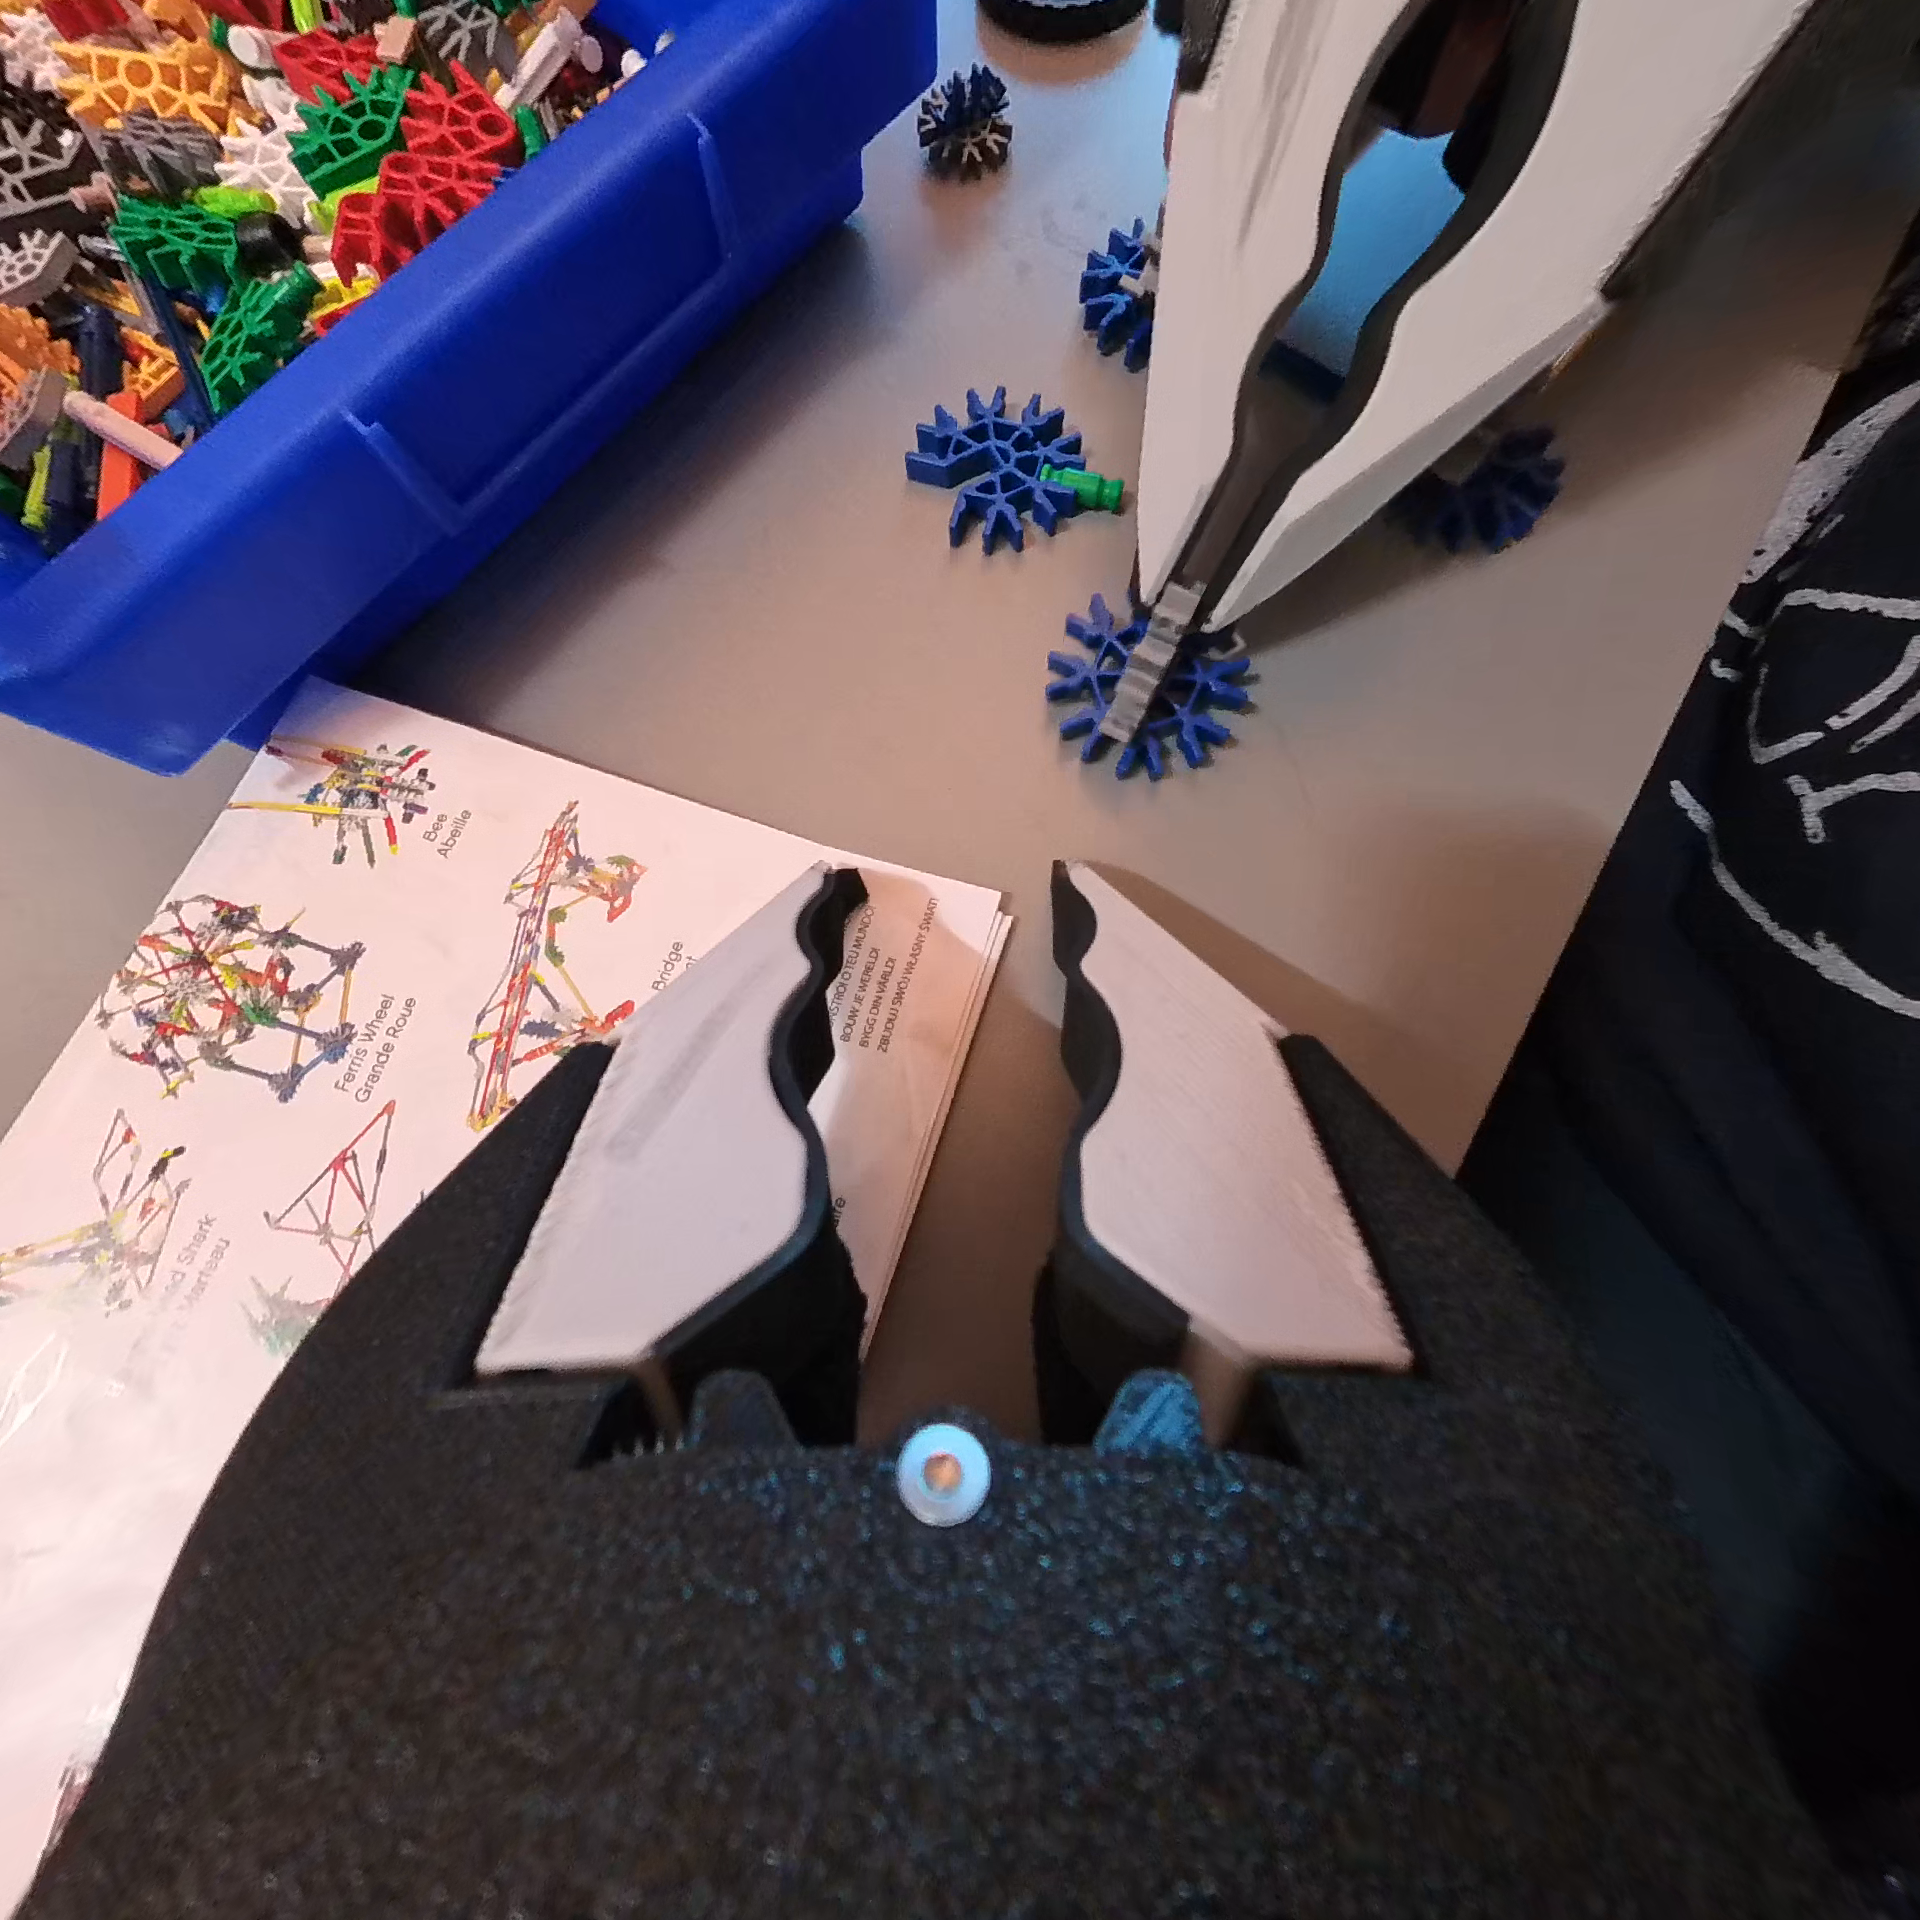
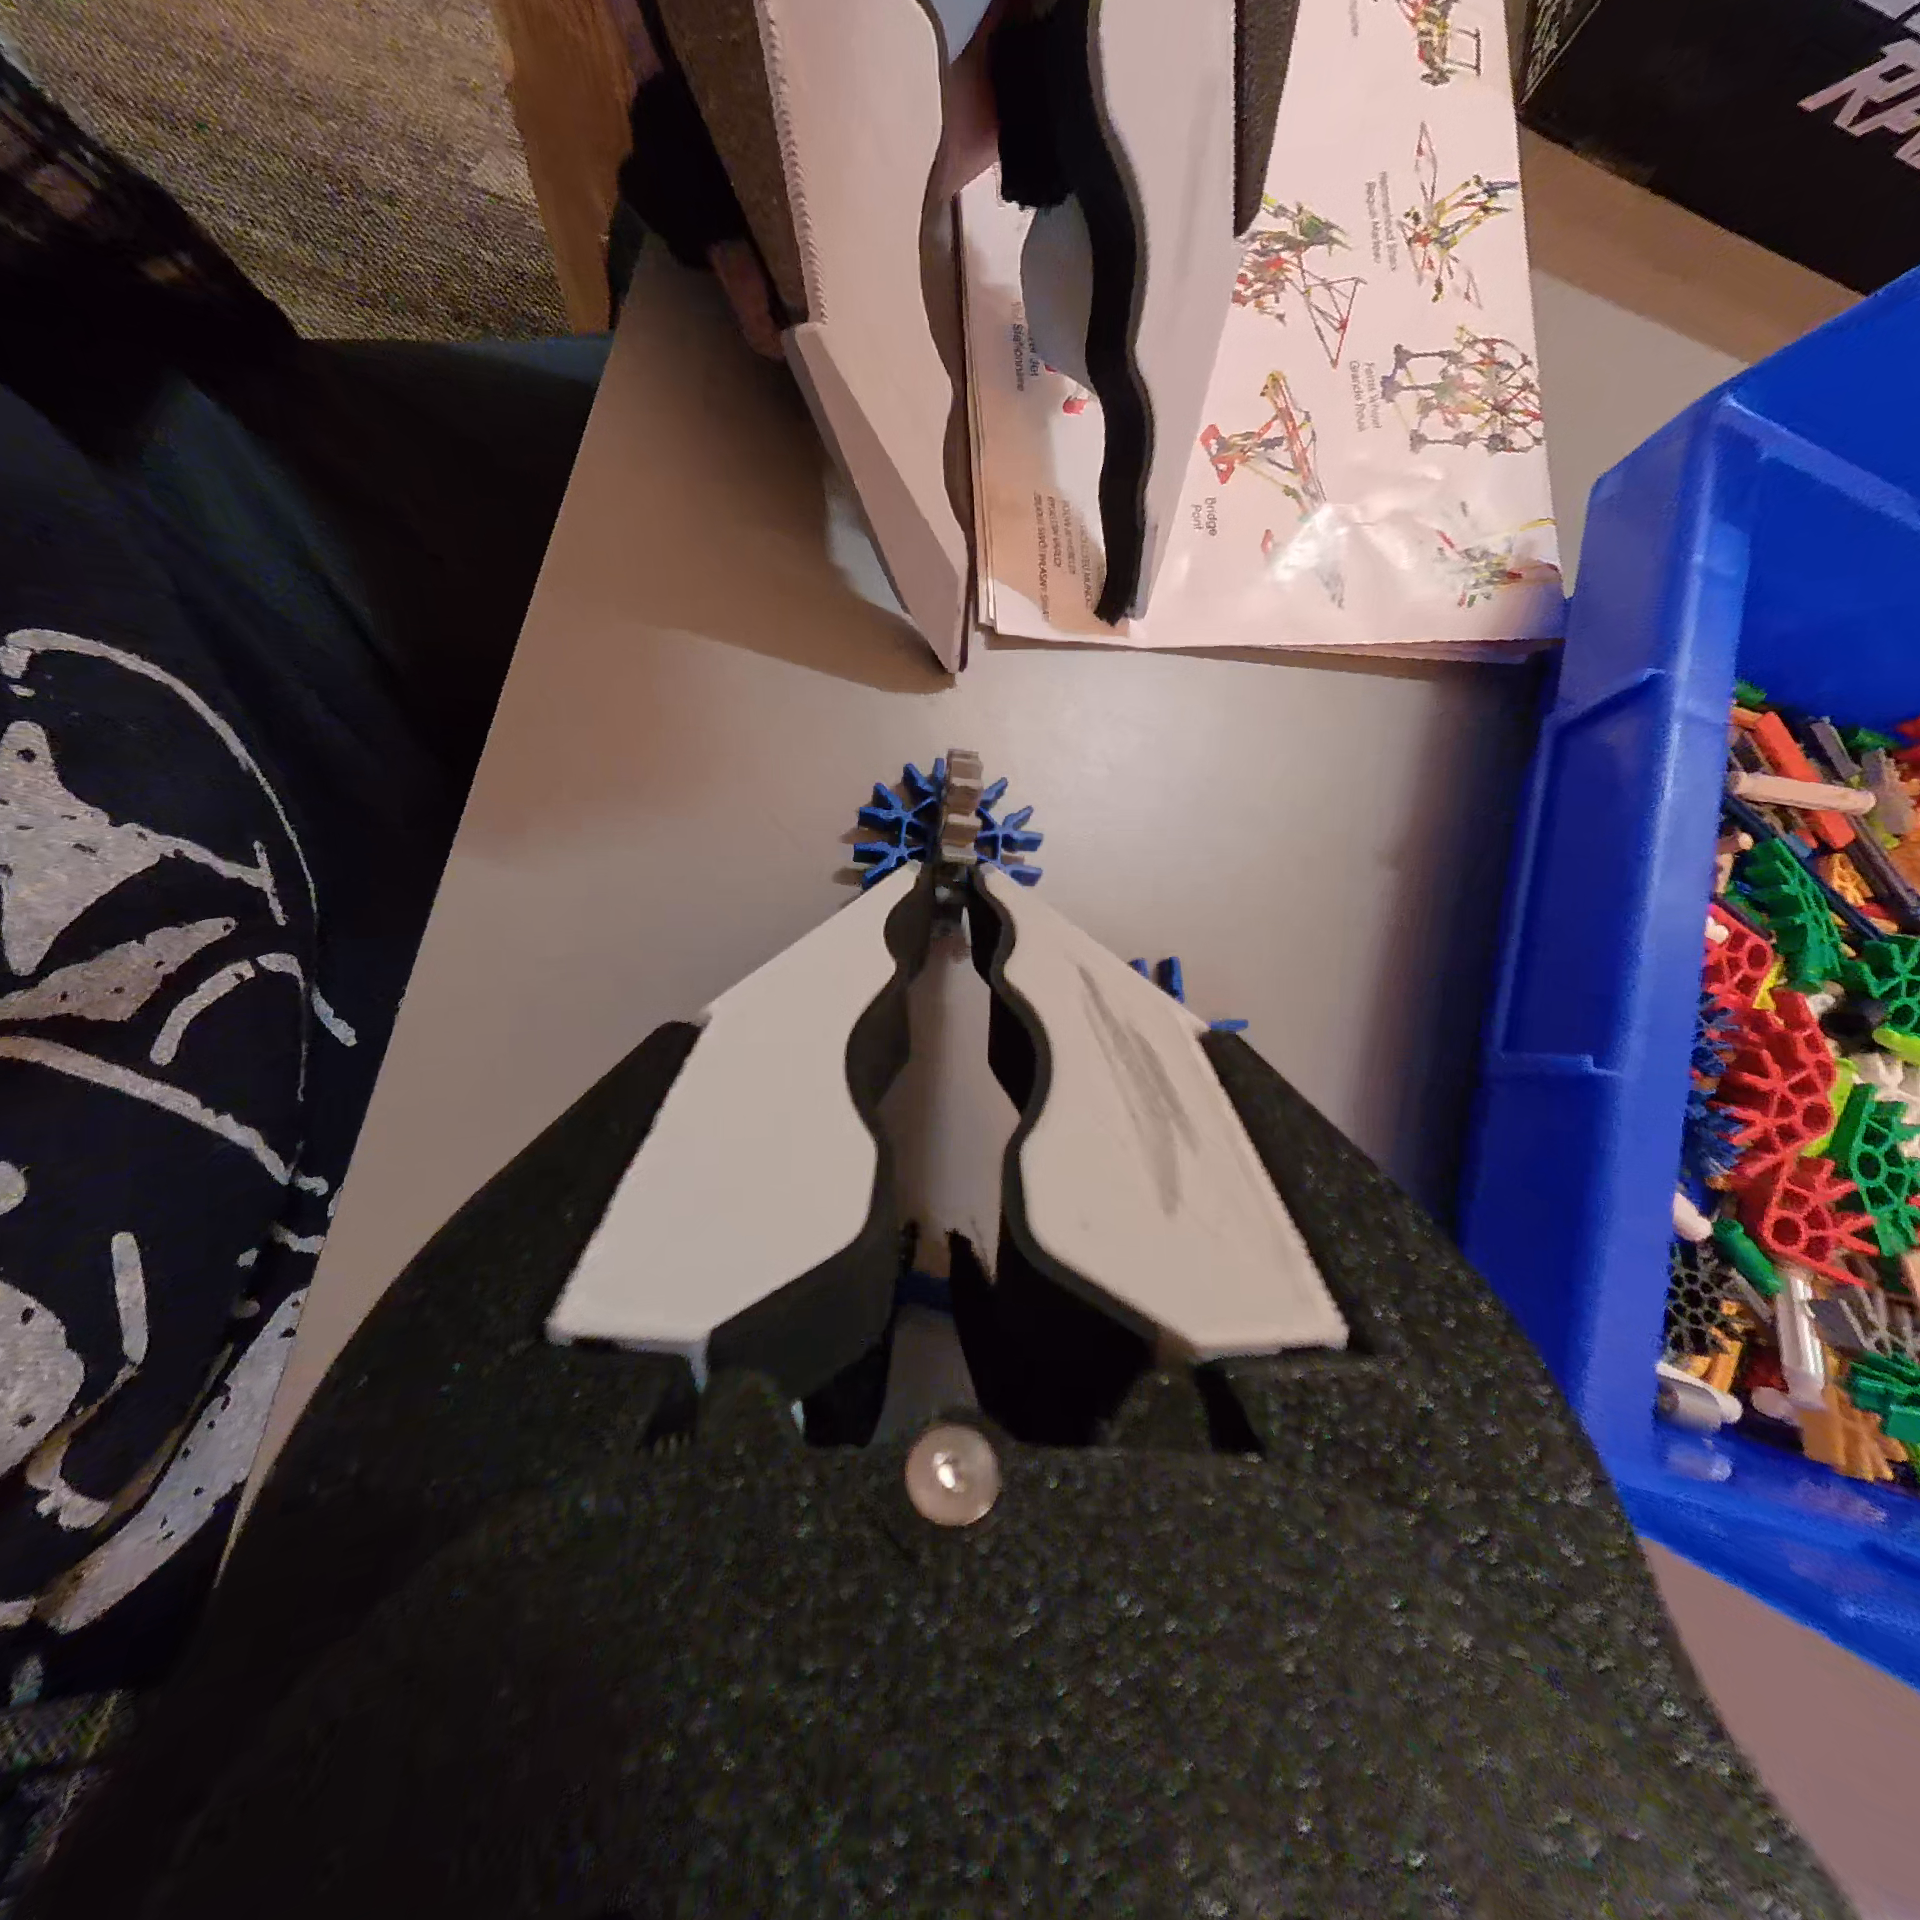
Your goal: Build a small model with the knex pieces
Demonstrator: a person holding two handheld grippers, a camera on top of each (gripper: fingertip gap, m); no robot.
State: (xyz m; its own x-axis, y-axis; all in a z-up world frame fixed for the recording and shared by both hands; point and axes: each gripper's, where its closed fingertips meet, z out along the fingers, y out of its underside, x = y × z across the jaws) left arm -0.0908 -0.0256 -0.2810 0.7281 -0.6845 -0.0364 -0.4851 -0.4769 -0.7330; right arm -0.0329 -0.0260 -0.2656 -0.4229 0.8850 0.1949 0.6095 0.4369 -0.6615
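My right gripper (image 2: 945, 883) is shut on a grey toothed connector (image 2: 961, 810), held on edge across the middle of a blue snowflake connector (image 2: 894, 831) lying flat on the grey table. The left wrist view shows the same: right gripper (image 1: 1184, 603), grey piece (image 1: 1153, 665), blue snowflake (image 1: 1205, 696). My left gripper (image 1: 956, 883) is open and empty, its jaws wide apart. It hovers over the right edge of a construction-toy booklet (image 1: 416, 935), a short way from the snowflake. It also shows in the right wrist view (image 2: 1034, 634).
A blue bin (image 1: 520, 395) full of mixed coloured pieces stands beside the booklet (image 2: 1351, 416); it also shows in the right wrist view (image 2: 1621, 935). Loose blue connectors (image 1: 997, 468), one with a green rod (image 1: 1086, 486), lie behind. A person's dark printed clothing (image 1: 1818, 831) borders the table edge. The tips of one gripper are about 7 cm away from the tips of the other.
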